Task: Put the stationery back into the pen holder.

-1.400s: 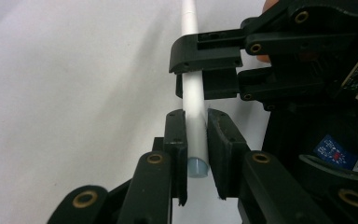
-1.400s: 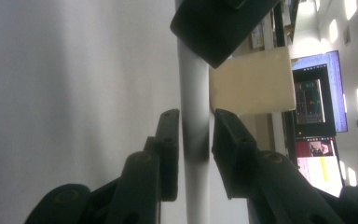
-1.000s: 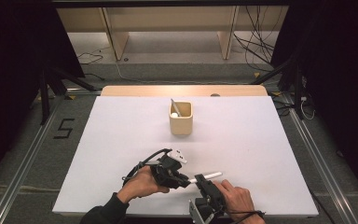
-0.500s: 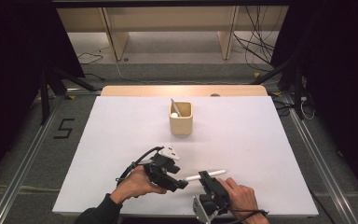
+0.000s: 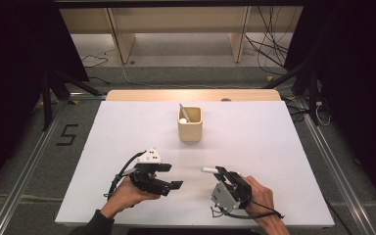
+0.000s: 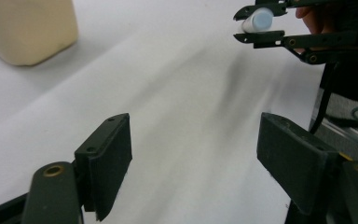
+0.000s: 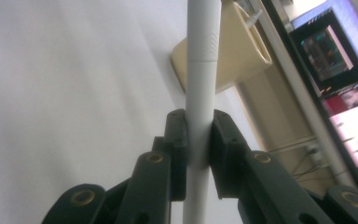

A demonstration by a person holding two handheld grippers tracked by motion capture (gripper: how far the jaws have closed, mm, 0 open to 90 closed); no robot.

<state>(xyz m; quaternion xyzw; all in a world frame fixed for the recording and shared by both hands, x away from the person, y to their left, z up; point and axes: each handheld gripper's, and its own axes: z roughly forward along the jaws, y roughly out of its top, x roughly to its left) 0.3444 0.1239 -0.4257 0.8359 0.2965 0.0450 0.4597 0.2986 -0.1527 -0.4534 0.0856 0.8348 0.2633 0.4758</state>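
**Pen gripped, cup ahead**

White tabletop (image 5: pixel 274 147) fills the working area, with dark floor and cables behind it. Clamped on a white pen (image 7: pixel 201 70), the right gripper (image 5: pixel 220 174) has its jaws shut tight around the barrel, which runs out well beyond their tips. A beige cup (image 5: pixel 190 124) stands ahead of those jaws, well apart, already holding another pen. Off to the side, the left gripper (image 5: pixel 169 177) hovers with jaws wide apart and nothing between them. Judging by this, the carry step is in hand; next the right gripper likely needs to travel forward, tip the pen upright over the cup's mouth and release.
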